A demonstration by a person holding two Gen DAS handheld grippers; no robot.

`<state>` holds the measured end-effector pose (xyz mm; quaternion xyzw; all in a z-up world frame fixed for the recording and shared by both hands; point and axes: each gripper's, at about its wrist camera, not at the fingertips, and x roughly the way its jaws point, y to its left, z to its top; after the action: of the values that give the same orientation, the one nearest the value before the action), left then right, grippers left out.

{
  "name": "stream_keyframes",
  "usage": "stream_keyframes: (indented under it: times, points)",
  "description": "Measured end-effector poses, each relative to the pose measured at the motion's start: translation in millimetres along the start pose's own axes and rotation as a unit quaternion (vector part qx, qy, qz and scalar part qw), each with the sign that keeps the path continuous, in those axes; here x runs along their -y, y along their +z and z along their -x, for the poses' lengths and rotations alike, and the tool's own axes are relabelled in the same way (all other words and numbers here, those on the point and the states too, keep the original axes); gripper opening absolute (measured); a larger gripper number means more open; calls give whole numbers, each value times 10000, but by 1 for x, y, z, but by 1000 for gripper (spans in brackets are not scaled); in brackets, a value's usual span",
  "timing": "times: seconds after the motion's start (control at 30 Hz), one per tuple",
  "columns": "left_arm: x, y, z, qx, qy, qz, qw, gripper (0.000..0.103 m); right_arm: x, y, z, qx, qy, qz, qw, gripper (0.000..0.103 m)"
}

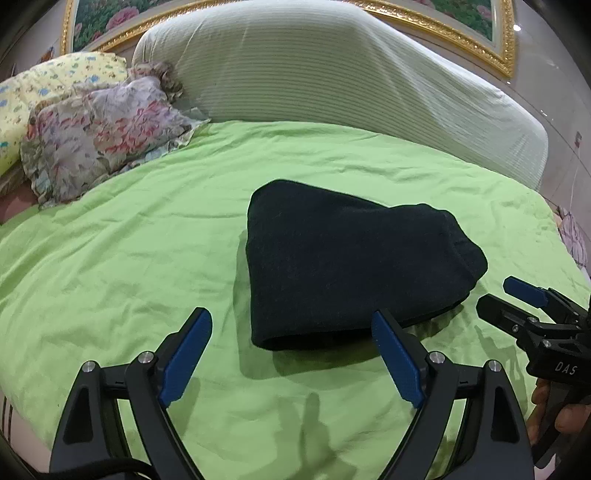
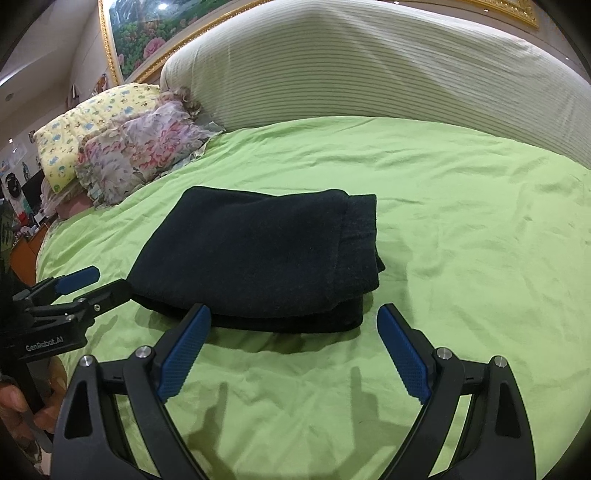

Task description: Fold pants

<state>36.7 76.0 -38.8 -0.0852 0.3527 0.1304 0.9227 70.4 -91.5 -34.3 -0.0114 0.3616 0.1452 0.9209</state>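
Observation:
The dark navy pants point(image 1: 343, 258) lie folded in a compact stack on the green bedsheet point(image 1: 129, 266); they also show in the right wrist view point(image 2: 258, 254). My left gripper point(image 1: 291, 325) is open and empty, just in front of the stack's near edge. My right gripper point(image 2: 293, 319) is open and empty, close to the stack's near right corner. The right gripper also shows at the right edge of the left wrist view point(image 1: 495, 295), and the left gripper at the left edge of the right wrist view point(image 2: 107, 280), both beside the pants.
A floral pillow point(image 1: 99, 133) and a yellow patterned pillow point(image 1: 37, 96) lie at the back left. A large striped pale headboard cushion point(image 1: 332, 74) runs along the back. Green sheet point(image 2: 461, 221) spreads right of the pants. A gold-framed picture point(image 1: 480, 22) hangs behind.

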Motion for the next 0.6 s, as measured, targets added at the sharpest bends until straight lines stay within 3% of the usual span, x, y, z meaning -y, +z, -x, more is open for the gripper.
stream_keyframes:
  times: [0.2,0.6]
  points:
    - [1,8,-1,131,54,-53,9999,88,-1,1,0,23,11,11,10000,92]
    - [-1,13,-12,-150,109,133,9997,90,-2,1,0,77,41,-95,9999,92]
